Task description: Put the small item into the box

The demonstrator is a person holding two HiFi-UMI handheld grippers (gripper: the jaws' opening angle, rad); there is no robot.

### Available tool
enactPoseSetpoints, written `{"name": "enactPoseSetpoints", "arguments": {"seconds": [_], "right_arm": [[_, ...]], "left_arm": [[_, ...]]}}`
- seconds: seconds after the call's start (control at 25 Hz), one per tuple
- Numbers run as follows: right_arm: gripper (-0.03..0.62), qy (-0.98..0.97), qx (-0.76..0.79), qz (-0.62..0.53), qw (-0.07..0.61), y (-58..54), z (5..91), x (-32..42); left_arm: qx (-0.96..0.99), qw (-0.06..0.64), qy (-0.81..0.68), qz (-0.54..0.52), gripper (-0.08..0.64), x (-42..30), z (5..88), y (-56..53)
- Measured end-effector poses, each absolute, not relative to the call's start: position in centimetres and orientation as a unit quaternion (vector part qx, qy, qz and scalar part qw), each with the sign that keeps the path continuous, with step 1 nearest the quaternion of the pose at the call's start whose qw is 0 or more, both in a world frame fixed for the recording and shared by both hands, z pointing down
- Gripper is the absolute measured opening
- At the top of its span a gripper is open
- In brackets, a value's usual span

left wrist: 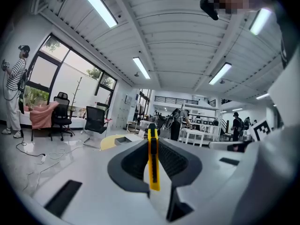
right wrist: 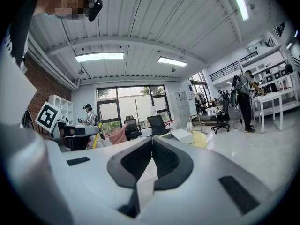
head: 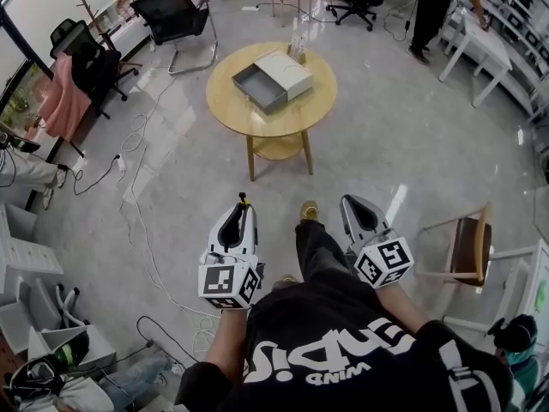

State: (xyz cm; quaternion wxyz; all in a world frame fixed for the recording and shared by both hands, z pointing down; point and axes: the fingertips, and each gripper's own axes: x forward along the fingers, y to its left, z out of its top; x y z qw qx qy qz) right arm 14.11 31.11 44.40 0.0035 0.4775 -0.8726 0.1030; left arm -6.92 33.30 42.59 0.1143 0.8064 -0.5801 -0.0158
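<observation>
1. Floor (head: 386, 144): loose cables (head: 137, 187) trail across it at the left of the head view, running down toward the person's feet. The walk to the target crosses open floor. A foot caught in a cable would jolt both hands and could shake the load free.

2. Counter (head: 257, 118): round, wooden, at upper centre of the head view, well apart from both claws. It appears light on its legs. A knock on arrival could shift what stands on it.

3. Box (head: 276, 77): it sits on the counter top, with a grey tray (head: 256, 87) drawn partway out of a pale cover (head: 287, 71) toward the lower left. Only the exposed part of the tray is open to receive anything. A release made too far right would land on the cover, and one made too far left would land on the counter.

4. Left claw (head: 243, 206): held low near the body at lower centre, clamped on the small item (left wrist: 153, 163). The hold is on a thin edge only, so the piece could pivot or slide out while being carried.

5. Right claw (right wrist: 152, 142): jaws together with nothing between them, held level with the left. Shut like this, it cannot readily steady the tray, which could slide when touched.

6. Small item: yellow, slim, edge-on between the left pads, its tip standing past them. It resembles a utility knife. If so, a drop risks a bounce out of the shallow tray.
</observation>
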Motion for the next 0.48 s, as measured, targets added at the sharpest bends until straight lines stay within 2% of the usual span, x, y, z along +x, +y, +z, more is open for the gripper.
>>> {"name": "enactPoseSetpoints", "arguments": {"seconds": [0.48], "right_arm": [[0.003,-0.880,0.463,0.104,0.002,21.3,46.4,11.0]], "left_arm": [[0.803,0.113,-0.585,-0.017,0.071,-9.7,44.0,24.5]]}}
